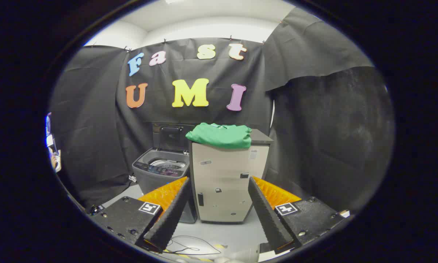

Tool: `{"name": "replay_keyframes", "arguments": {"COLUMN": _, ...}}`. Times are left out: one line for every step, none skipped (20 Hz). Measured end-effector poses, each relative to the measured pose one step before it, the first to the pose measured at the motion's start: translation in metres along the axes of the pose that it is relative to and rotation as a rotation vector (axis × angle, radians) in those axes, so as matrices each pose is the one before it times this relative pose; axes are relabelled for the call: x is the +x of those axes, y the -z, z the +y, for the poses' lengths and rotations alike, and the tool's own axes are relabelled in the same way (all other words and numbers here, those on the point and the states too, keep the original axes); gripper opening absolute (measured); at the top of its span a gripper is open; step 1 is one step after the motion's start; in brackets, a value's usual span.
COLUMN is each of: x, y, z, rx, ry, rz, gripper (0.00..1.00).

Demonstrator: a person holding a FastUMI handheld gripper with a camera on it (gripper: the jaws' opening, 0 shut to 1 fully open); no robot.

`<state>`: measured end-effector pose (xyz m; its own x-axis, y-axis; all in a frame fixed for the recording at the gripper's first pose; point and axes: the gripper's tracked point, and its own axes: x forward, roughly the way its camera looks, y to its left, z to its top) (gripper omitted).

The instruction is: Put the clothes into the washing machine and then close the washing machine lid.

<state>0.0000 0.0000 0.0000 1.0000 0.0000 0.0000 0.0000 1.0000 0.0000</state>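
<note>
The gripper (219,195) hangs spread and empty, well short of the shirt (220,135) folded atop the cabinet (226,182). Beside it the washer (160,171) stands lid-up, seemingly ready for loading.

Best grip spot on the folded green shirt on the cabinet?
Take the folded green cloth shirt at its front edge, which overhangs the beige cabinet, probably coming from the front. The hand-held gripper is open, with nothing between its fingers.
</note>
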Motion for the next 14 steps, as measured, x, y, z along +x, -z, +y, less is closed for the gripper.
{"name": "replay_keyframes", "arguments": {"x": 0.00035, "y": 0.00240, "z": 0.00049, "rx": 0.00486, "ry": -0.00004, "rz": 0.00558, "gripper": 0.99}}
{"name": "replay_keyframes", "arguments": {"x": -0.00016, "y": -0.00065, "z": -0.00031, "rx": 0.00267, "ry": 0.00180, "rz": -0.00174, "gripper": 0.99}}
{"name": "replay_keyframes", "arguments": {"x": 0.00045, "y": 0.00042, "z": 0.00046, "rx": -0.00091, "ry": 0.00159, "rz": 0.00067, "gripper": 0.99}}
{"name": "replay_keyframes", "arguments": {"x": 0.00100, "y": 0.00110, "z": 0.00104, "rx": -0.00365, "ry": 0.00289, "rz": 0.00824, "gripper": 0.99}}
{"name": "replay_keyframes", "arguments": {"x": 0.00152, "y": 0.00371, "z": 0.00066, "rx": -0.00490, "ry": -0.00360, "rz": 0.00924, "gripper": 0.99}}
{"name": "replay_keyframes", "arguments": {"x": -0.00083, "y": -0.00026, "z": 0.00160, "rx": -0.00813, "ry": -0.00243, "rz": 0.00035, "gripper": 0.99}}
{"name": "replay_keyframes", "arguments": {"x": 0.00144, "y": -0.00161, "z": -0.00157, "rx": -0.00757, "ry": 0.00469, "rz": -0.00062, "gripper": 0.99}}
{"name": "replay_keyframes", "arguments": {"x": 0.00063, "y": -0.00025, "z": 0.00131, "rx": 0.00071, "ry": -0.00241, "rz": 0.00414, "gripper": 0.99}}
{"name": "replay_keyframes", "arguments": {"x": 0.00059, "y": 0.00098, "z": 0.00146, "rx": 0.00299, "ry": 0.00276, "rz": 0.00477, "gripper": 0.99}}
{"name": "replay_keyframes", "arguments": {"x": -0.00044, "y": -0.00232, "z": -0.00090, "rx": 0.00739, "ry": 0.00373, "rz": -0.00313, "gripper": 0.99}}
{"name": "replay_keyframes", "arguments": {"x": -0.00053, "y": -0.00215, "z": 0.00105, "rx": 0.00730, "ry": 0.00056, "rz": -0.00156, "gripper": 0.99}}
{"name": "replay_keyframes", "arguments": {"x": -0.00077, "y": -0.00220, "z": 0.00046, "rx": 0.00399, "ry": 0.00017, "rz": -0.00268, "gripper": 0.99}}
{"name": "replay_keyframes", "arguments": {"x": -0.00043, "y": -0.00020, "z": 0.00007, "rx": -0.00002, "ry": 0.00139, "rz": -0.00169, "gripper": 0.99}}
{"name": "replay_keyframes", "arguments": {"x": -0.00093, "y": -0.00212, "z": -0.00036, "rx": -0.00076, "ry": 0.00308, "rz": -0.00136, "gripper": 0.99}}
